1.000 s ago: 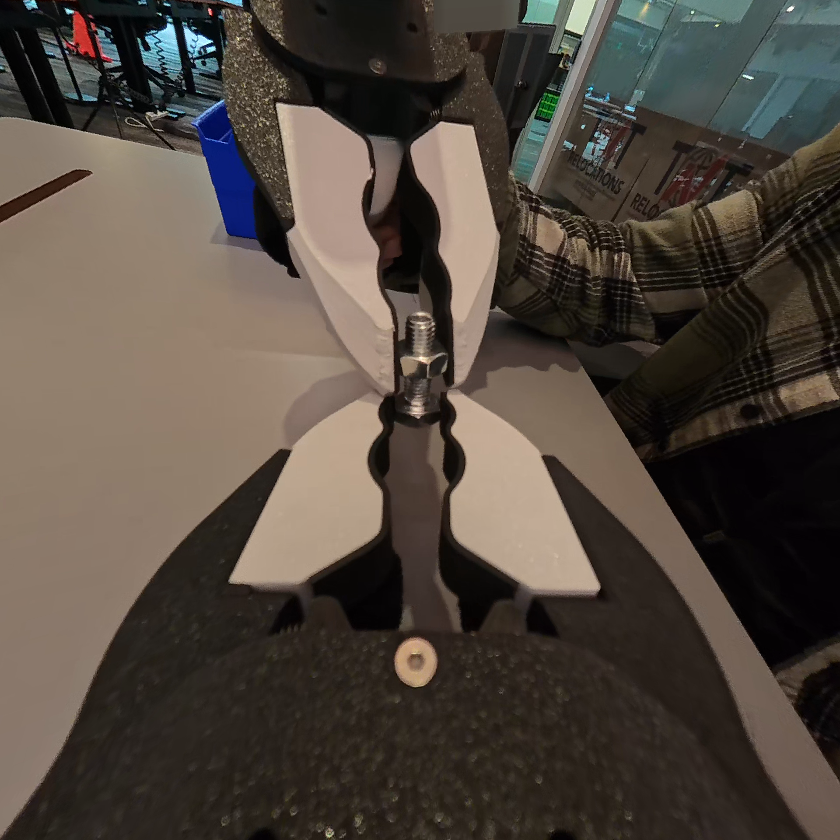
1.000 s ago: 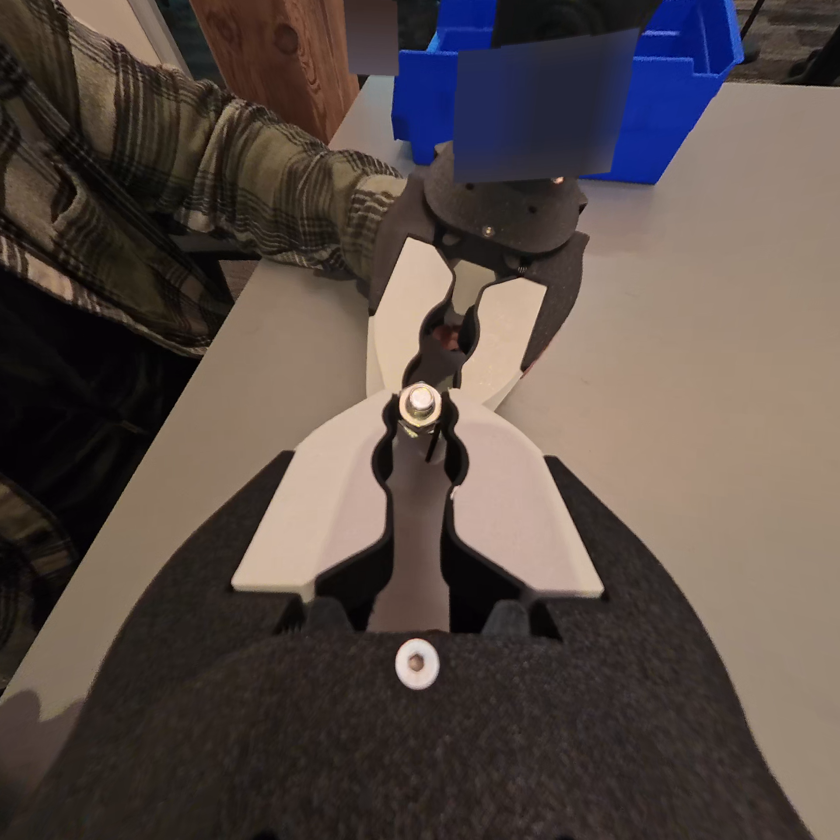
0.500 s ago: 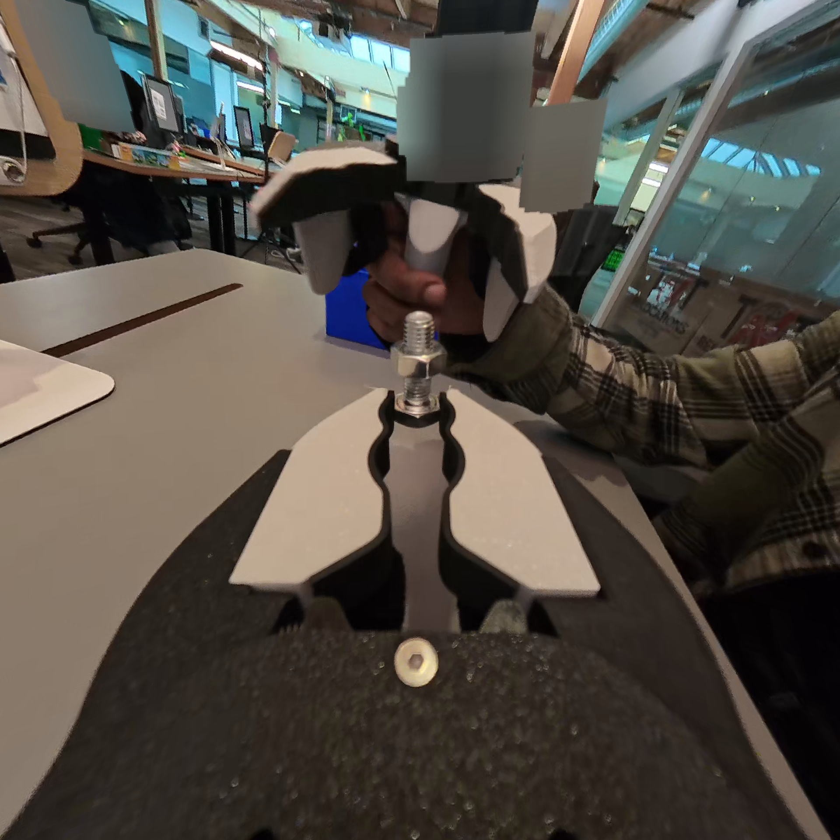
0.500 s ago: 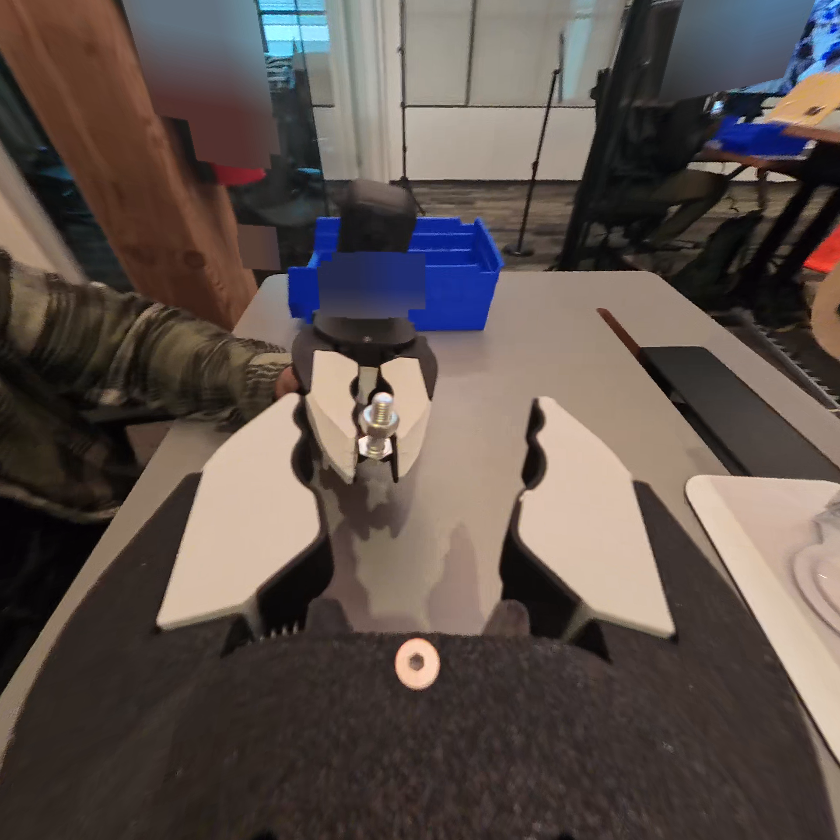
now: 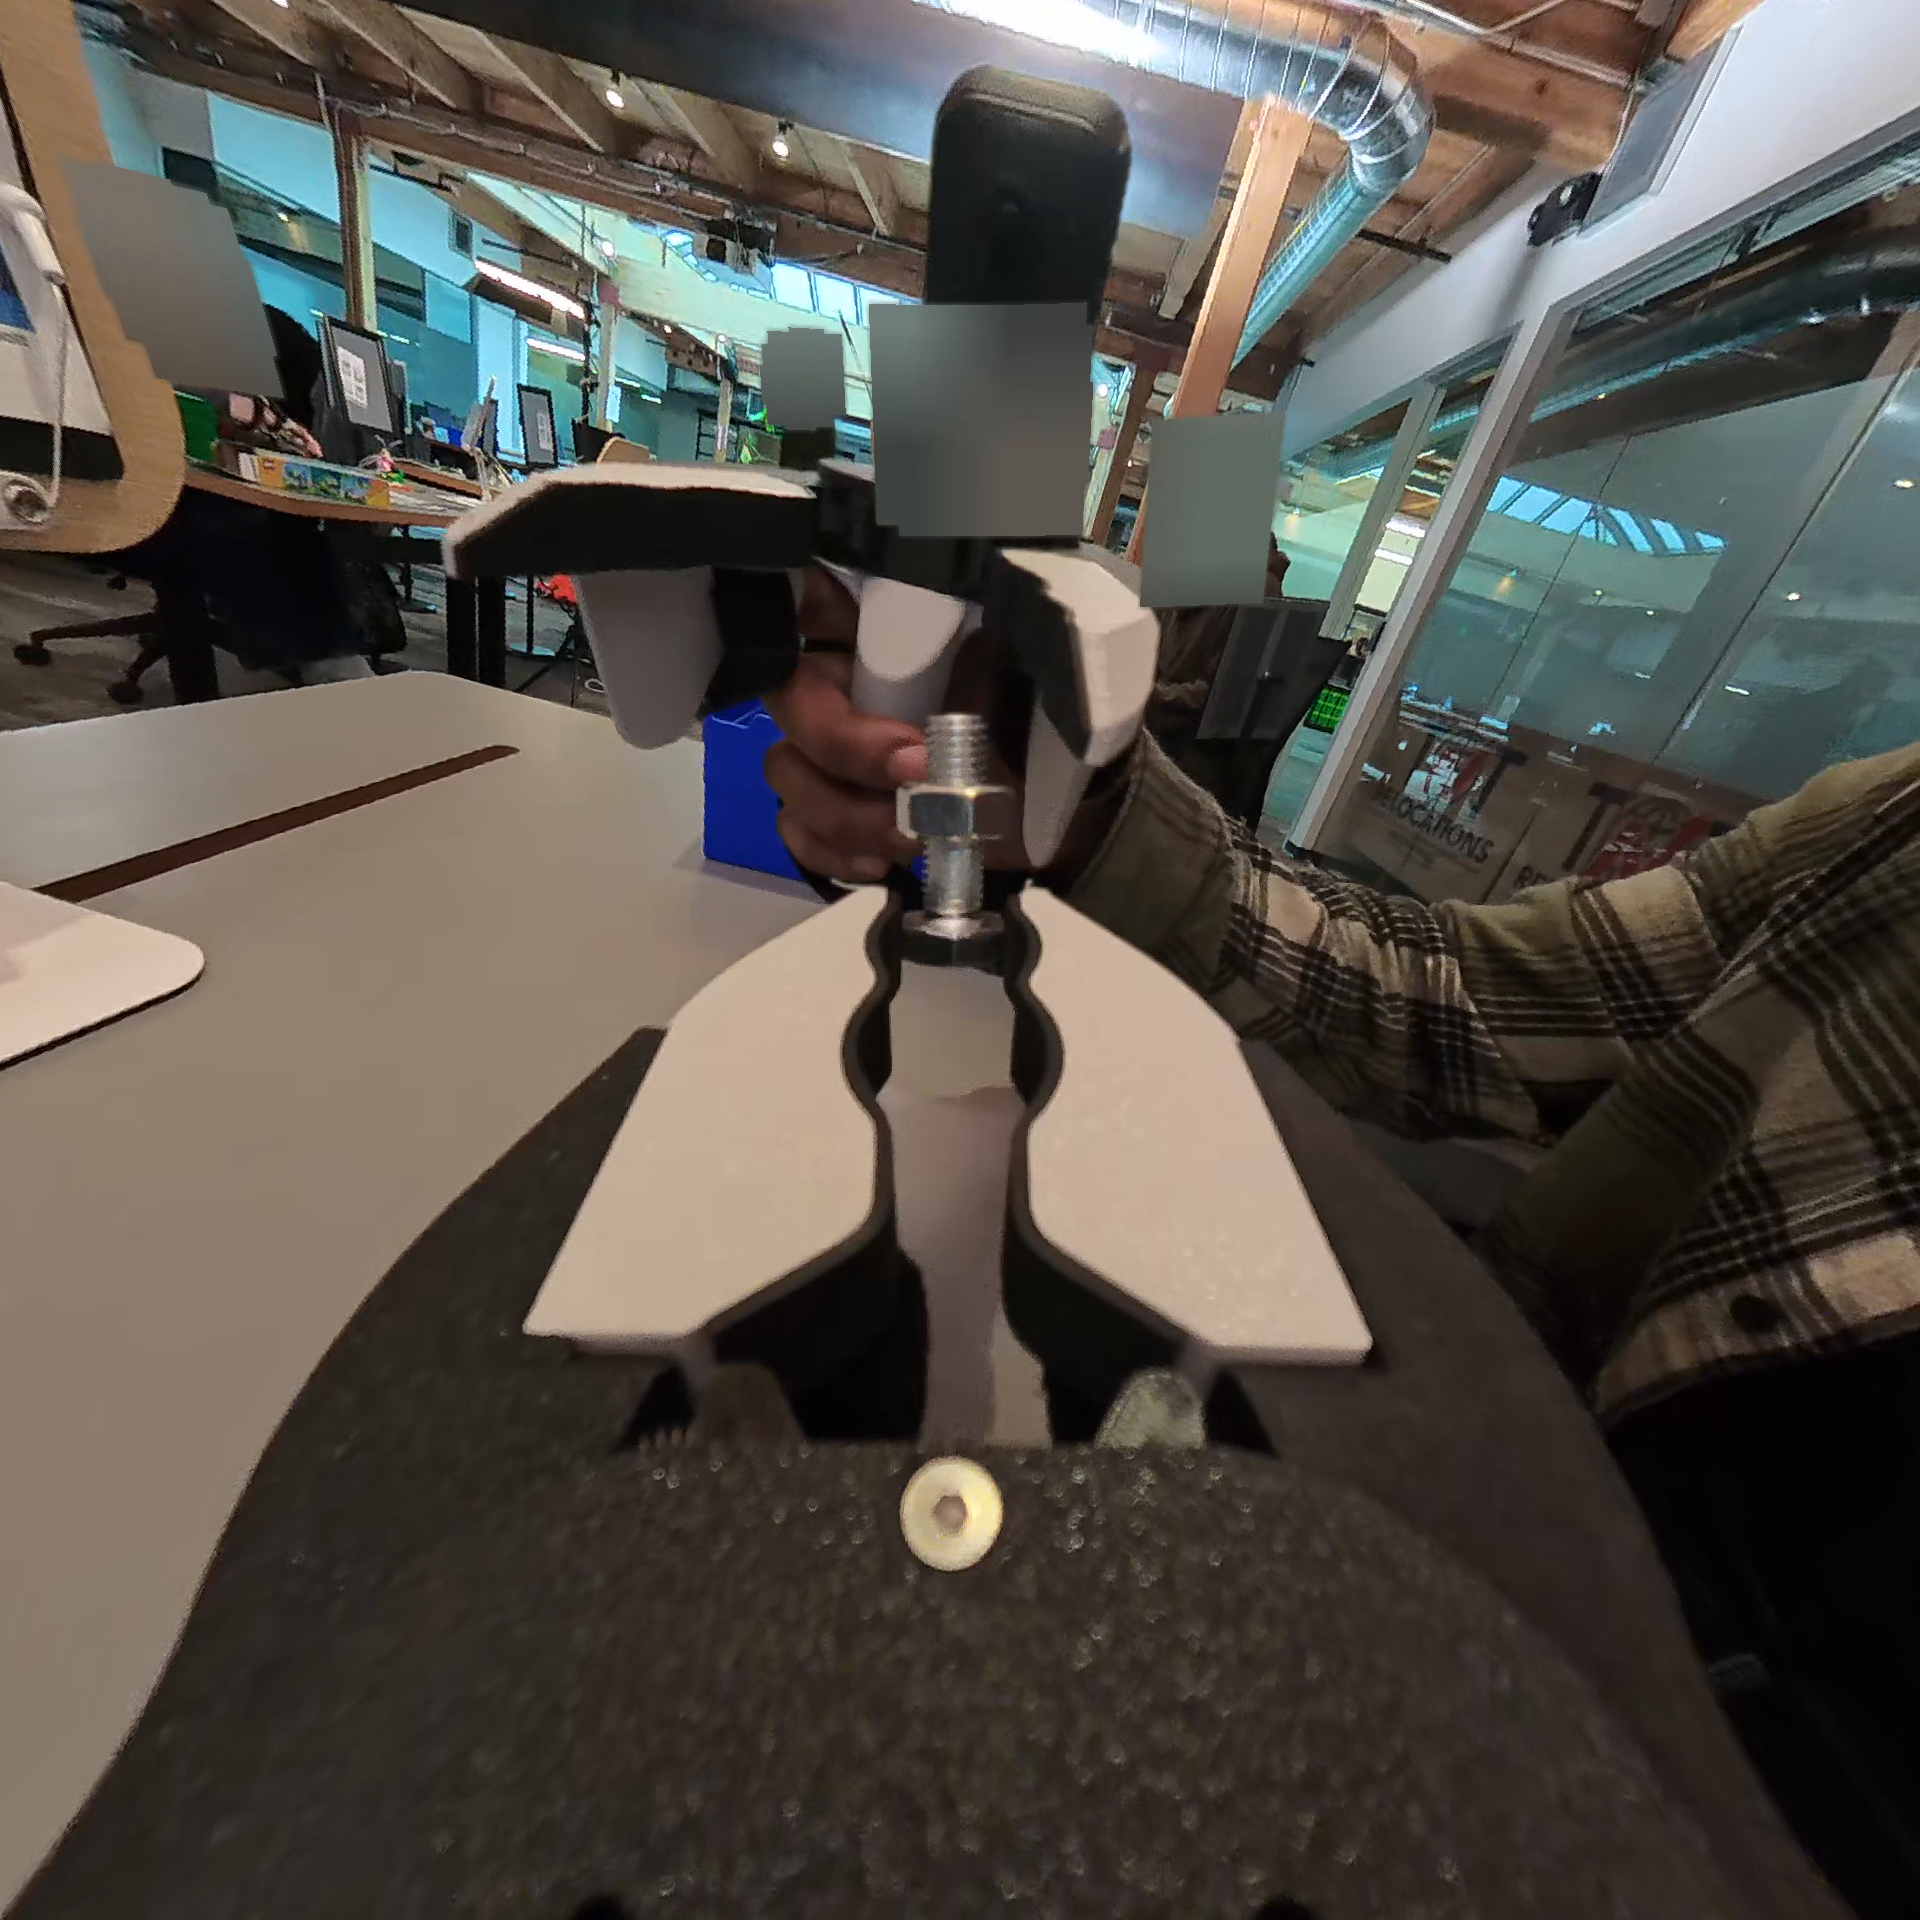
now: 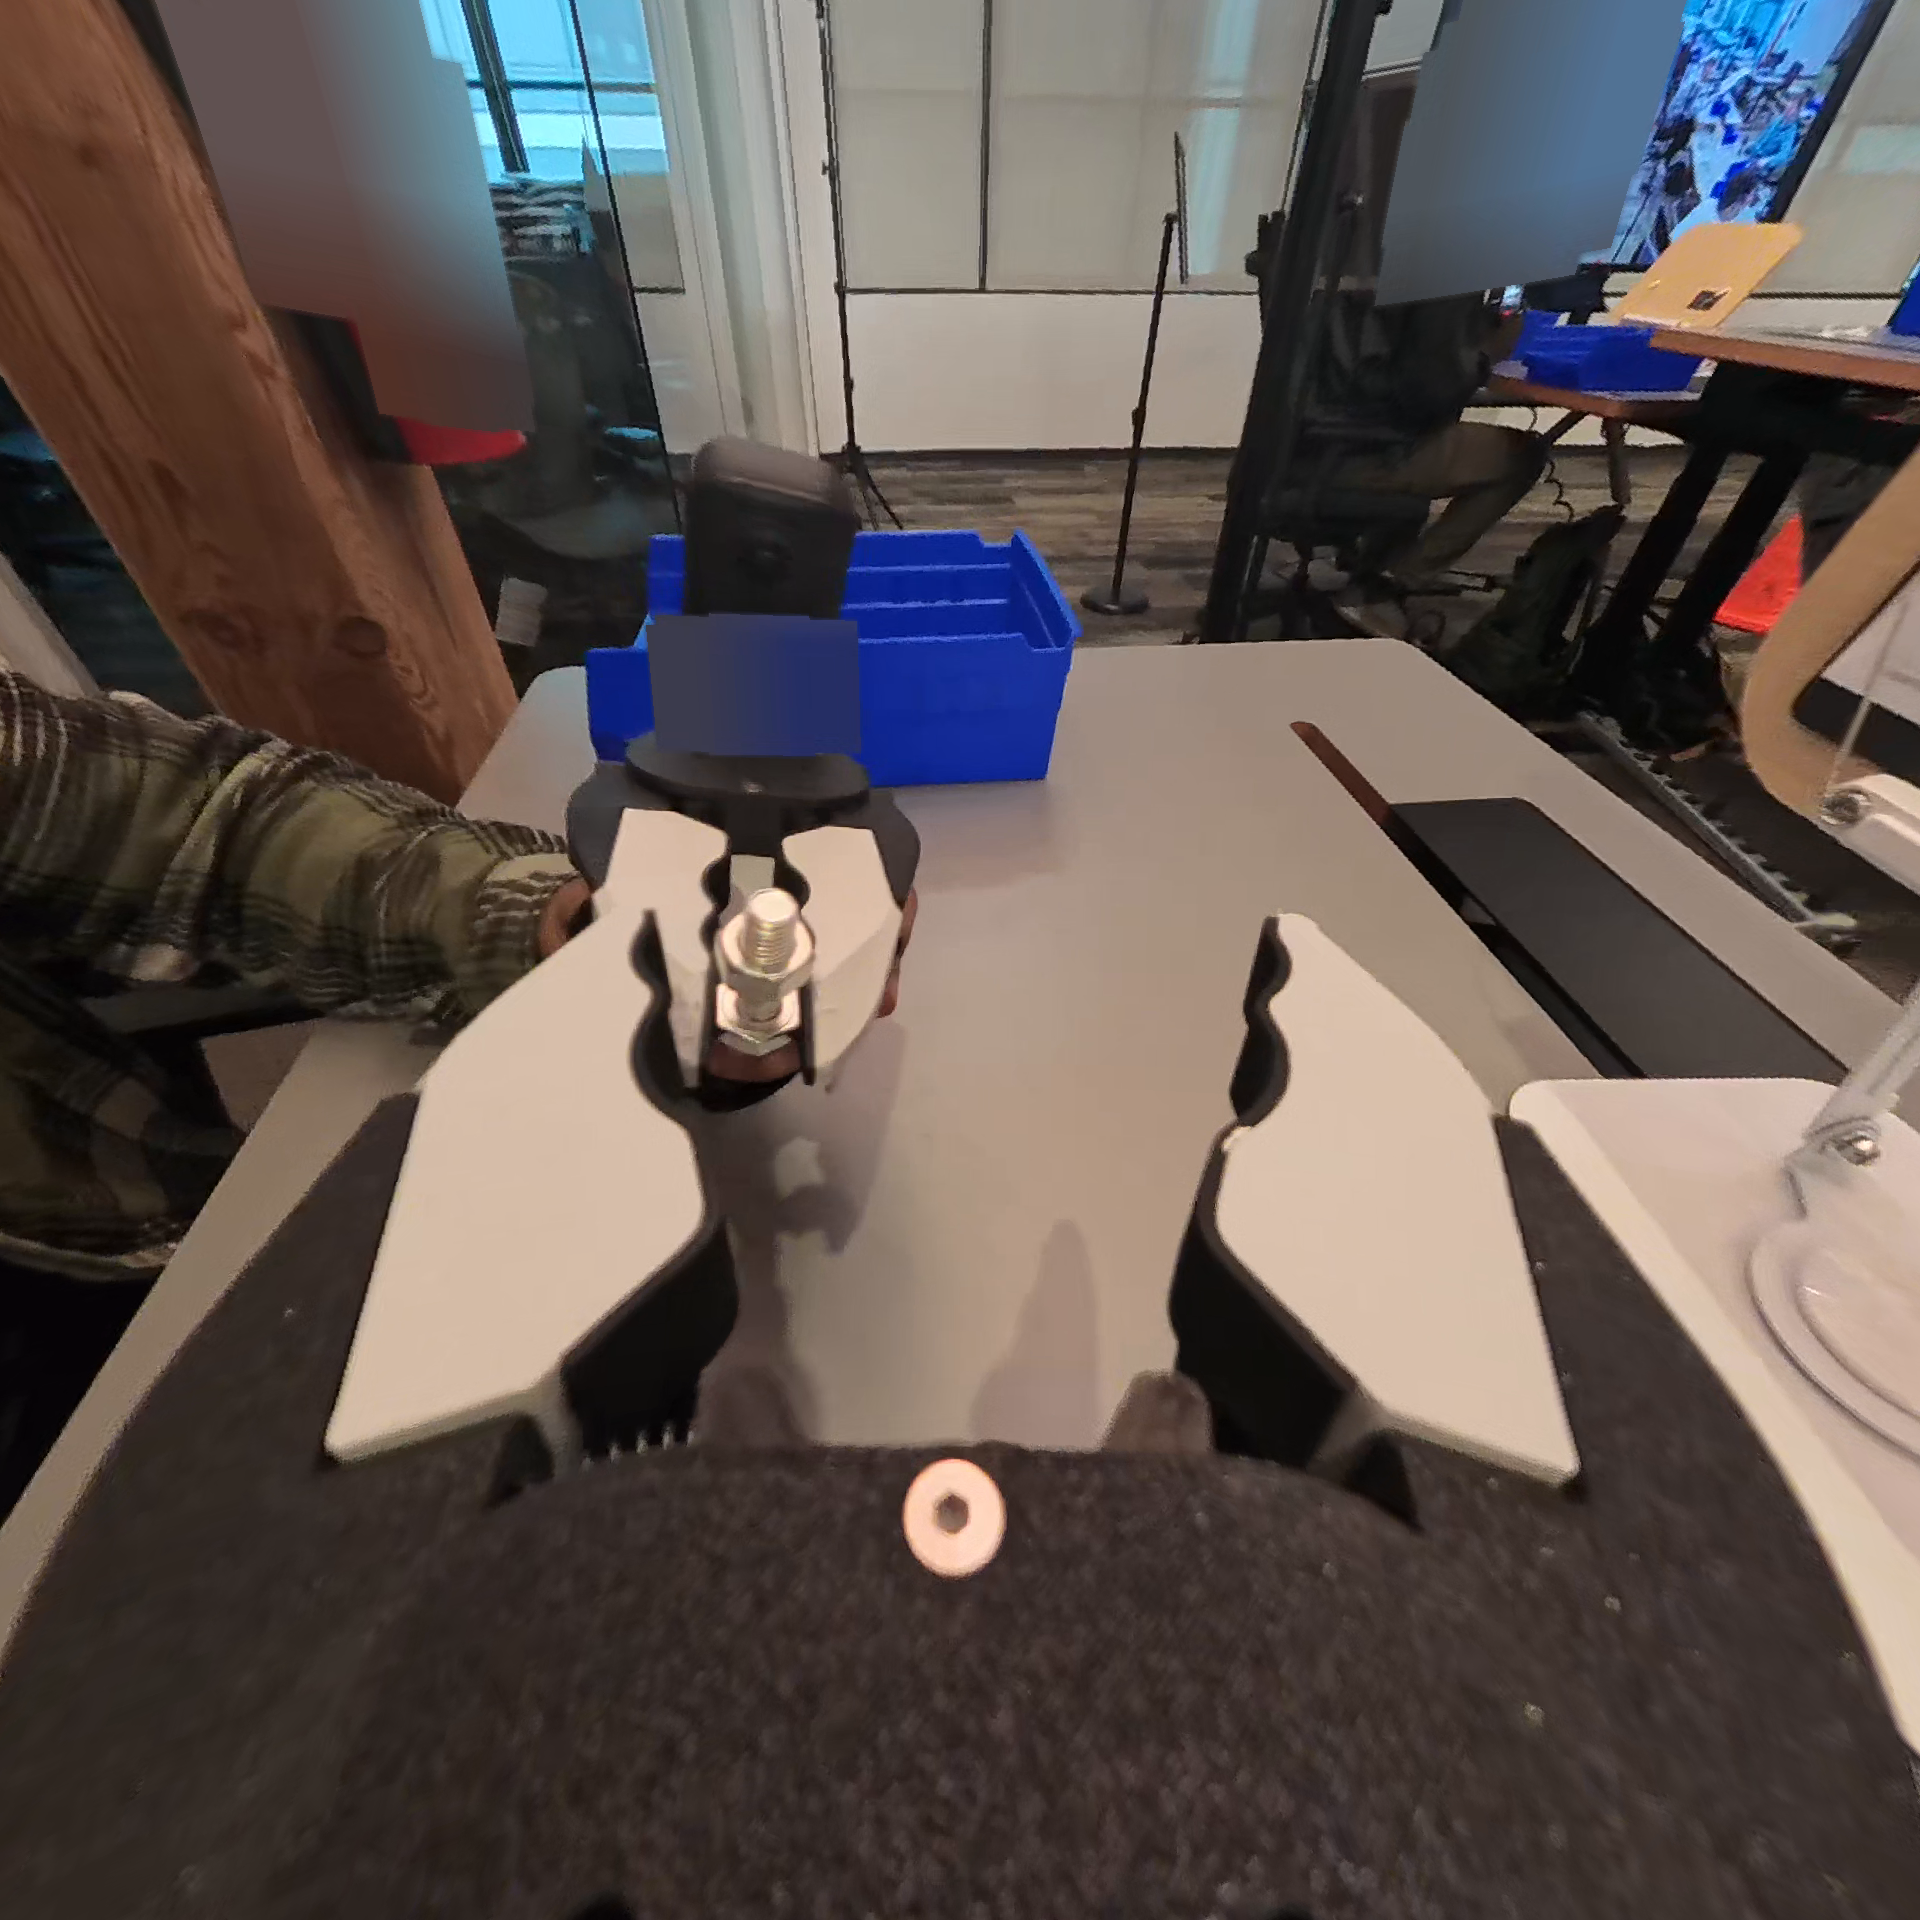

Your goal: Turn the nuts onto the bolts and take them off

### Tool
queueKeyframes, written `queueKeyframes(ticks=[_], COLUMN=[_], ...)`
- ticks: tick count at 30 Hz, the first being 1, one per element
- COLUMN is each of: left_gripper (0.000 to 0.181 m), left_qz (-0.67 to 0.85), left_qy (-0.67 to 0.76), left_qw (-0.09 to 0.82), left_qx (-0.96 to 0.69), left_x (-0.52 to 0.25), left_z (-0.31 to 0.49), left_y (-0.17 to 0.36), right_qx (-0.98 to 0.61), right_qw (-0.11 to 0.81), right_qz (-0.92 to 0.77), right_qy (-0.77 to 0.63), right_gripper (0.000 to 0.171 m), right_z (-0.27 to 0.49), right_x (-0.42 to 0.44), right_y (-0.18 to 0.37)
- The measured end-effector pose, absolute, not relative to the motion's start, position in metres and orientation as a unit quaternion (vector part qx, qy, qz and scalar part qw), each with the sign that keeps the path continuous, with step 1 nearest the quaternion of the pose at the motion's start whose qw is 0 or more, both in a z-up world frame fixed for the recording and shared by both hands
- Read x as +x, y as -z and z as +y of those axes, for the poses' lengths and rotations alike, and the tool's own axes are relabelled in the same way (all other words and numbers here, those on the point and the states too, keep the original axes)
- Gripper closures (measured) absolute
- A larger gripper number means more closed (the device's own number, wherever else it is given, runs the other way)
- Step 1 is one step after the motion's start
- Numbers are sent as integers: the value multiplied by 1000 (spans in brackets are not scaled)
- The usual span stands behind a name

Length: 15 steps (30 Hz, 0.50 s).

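Note:
My left gripper (image 5: 952, 940) is shut on the head of a steel bolt (image 5: 954, 878) that stands upright, thread up. A steel hex nut (image 5: 954, 812) sits partway down the thread, with a second thin nut or the bolt head at the fingertips. In the right wrist view the bolt (image 6: 764, 977) with its nut (image 6: 766, 961) shows held in the left gripper (image 6: 753, 1055) at the left. My right gripper (image 6: 956, 987) is open and empty, its left finger beside the bolt. In the left wrist view the right gripper (image 5: 852, 727) hangs open behind the bolt.
A blue bin (image 6: 935, 686) stands at the far table edge. A white tray (image 6: 1714, 1247) with a clear stand is at the right, and a black pad (image 6: 1600, 925) lies beyond it. A plaid sleeve (image 5: 1507, 997) reaches in. The grey table (image 6: 1091, 987) lies below. There is about 5 centimeters between the tips of the two grippers.
My right gripper was shut on the nut a second ago; it has opened, let go and drawn back and up. The left gripper still holds the bolt.

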<state>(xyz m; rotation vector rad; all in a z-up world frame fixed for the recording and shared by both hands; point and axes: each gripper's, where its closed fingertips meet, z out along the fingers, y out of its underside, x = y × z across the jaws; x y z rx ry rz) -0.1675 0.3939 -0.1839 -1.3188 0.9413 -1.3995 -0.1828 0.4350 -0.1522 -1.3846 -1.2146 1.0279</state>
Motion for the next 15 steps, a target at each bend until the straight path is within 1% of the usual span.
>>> queueKeyframes(ticks=[5, 6, 7, 9, 11, 14, 15], left_gripper=[163, 163, 163, 163, 163, 163, 163], left_qz=[369, 368, 368, 366, 364, 361, 361], left_qy=[604, 612, 617, 615, 621, 637, 642], left_qw=[478, 476, 475, 482, 480, 473, 471], left_qx=[-520, -514, -508, -506, -502, -490, -485], left_x=[-170, -171, -172, -173, -173, -173, -173], left_z=[390, 389, 388, 388, 387, 383, 382], left_y=[175, 173, 170, 168, 166, 164, 163], right_qx=[-585, -591, -589, -565, -545, -553, -562], right_qw=[513, 526, 541, 541, 526, 509, 516], right_qz=[-484, -472, -459, -449, -462, -492, -488], right_qy=[-400, -388, -386, -431, -461, -440, -425], right_gripper=[67, 73, 74, 78, 78, 76, 71], right_z=[447, 455, 460, 451, 435, 429, 435], right_x=[-179, -172, -165, -162, -173, -189, -187], right_y=[155, 152, 146, 131, 126, 141, 144])
